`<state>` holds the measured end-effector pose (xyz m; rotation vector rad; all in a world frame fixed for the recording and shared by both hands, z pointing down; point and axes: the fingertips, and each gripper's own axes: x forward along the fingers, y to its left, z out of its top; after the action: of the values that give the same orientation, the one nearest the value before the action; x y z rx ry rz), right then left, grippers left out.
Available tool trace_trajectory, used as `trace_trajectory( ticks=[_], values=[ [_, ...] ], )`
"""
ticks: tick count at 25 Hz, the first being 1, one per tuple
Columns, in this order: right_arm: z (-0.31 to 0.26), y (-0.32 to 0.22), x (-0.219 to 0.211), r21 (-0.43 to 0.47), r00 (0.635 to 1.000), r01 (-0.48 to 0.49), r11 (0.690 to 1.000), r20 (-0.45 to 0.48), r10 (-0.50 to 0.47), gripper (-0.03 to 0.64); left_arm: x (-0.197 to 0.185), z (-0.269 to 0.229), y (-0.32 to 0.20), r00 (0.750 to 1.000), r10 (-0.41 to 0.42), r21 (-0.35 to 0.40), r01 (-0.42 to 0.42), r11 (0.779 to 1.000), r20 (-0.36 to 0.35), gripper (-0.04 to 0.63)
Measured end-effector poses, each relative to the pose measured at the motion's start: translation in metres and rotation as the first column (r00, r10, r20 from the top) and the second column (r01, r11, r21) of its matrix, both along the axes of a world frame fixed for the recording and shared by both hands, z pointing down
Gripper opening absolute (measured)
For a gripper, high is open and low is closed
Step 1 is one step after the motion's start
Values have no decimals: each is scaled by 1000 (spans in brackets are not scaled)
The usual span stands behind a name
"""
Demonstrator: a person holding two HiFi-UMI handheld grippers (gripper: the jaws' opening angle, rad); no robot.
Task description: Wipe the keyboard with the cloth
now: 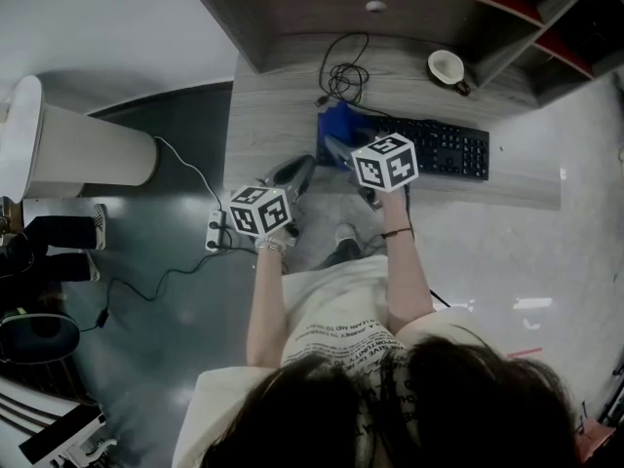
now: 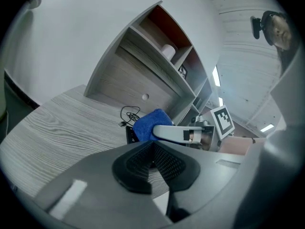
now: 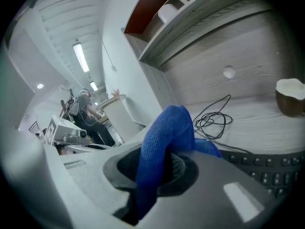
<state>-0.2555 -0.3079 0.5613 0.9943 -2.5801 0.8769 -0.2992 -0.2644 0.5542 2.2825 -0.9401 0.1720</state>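
A grey wooden desk (image 1: pixel 278 115) is seen from above, with the black keyboard (image 1: pixel 444 149) laid near its front edge and a cup (image 1: pixel 447 66) set behind it. The blue cloth (image 3: pixel 169 128) is held bunched at the keyboard's left end, pinched between the jaws of the right gripper (image 3: pixel 162 168), presumably so that a padded wad is presented to the keys. The left gripper (image 2: pixel 152 161) is kept apart to the left, its jaws pressed together on nothing, apparently parked clear of the wiping path.

Blue cloth (image 3: pixel 164 137); black keyboard (image 1: pixel 444 149); pale grey wood-grain desk (image 1: pixel 278 115)
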Motion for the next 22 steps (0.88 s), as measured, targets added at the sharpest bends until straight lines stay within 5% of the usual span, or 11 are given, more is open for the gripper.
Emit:
trace_trajectory(
  ticks=[22],
  values=[
    [-14, 3, -32, -5, 990, 118, 993, 82, -117, 58, -1, -20, 2, 996, -90, 47, 89, 995, 12, 5]
  ],
)
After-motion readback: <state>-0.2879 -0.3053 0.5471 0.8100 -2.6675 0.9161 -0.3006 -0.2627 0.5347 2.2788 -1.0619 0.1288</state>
